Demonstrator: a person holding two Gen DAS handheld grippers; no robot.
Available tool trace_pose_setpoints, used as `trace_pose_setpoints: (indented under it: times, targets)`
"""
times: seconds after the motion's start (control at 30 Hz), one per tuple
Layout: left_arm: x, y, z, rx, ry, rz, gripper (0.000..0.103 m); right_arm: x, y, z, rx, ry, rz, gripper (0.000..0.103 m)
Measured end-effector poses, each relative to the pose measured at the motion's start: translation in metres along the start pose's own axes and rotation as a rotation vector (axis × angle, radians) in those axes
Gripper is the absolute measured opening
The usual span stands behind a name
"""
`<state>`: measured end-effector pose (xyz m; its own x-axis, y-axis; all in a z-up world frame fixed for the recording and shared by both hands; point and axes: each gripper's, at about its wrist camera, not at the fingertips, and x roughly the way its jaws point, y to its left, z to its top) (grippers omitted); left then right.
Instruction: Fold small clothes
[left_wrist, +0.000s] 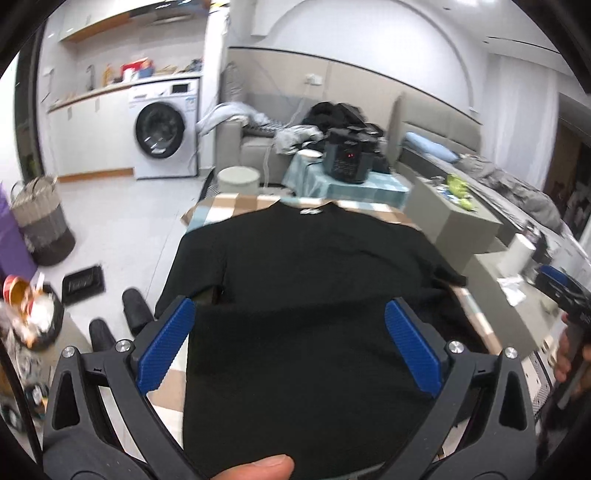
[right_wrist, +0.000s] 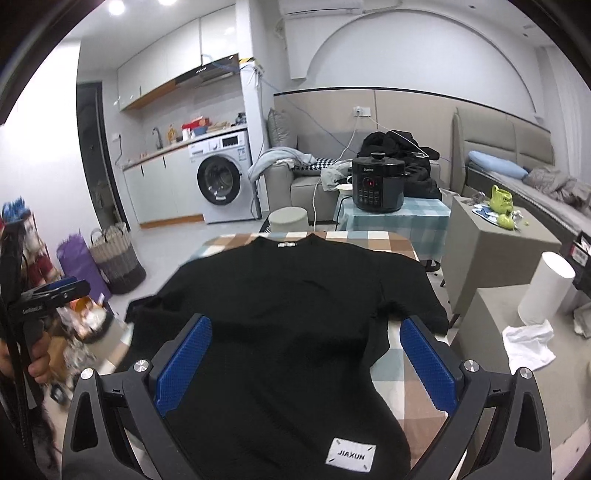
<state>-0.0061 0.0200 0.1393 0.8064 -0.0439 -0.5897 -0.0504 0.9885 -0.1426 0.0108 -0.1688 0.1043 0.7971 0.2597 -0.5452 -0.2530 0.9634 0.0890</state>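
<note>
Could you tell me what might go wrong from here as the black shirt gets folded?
Both sleeves of the shirt overhang the table edges, so their weight could drag a fold crooked. The left gripper and right gripper are open over dark, low-contrast fabric, so a pinch may catch two layers or miss the hem.

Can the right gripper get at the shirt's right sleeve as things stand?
Probably yes. The right gripper is open above the black T-shirt, and the right sleeve lies flat on the checked table, uncovered.
</note>
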Motion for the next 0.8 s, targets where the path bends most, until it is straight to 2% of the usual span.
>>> trace_pose_setpoints:
  times: [0.13, 0.3, 0.53, 0.8]
  targets:
    - [0.048, -0.001, -0.028, -0.044, 0.045, 0.025, 0.102, 0.028, 0.002, -0.012, -0.029, 0.028, -0.004, 0.103]
    - [0.097, 0.005, -0.050, -0.098, 0.084, 0.019, 0.102, 0.060, -0.005, -0.021, 0.005, 0.058, -0.006, 0.103]
    - [0.132, 0.021, -0.058, -0.116, 0.103, 0.055, 0.102, 0.092, -0.033, -0.022, 0.112, 0.073, -0.026, 0.103]
    - [0.150, 0.034, -0.048, -0.116, 0.112, 0.075, 0.102, 0.100, -0.050, -0.018, 0.181, 0.066, -0.052, 0.103]
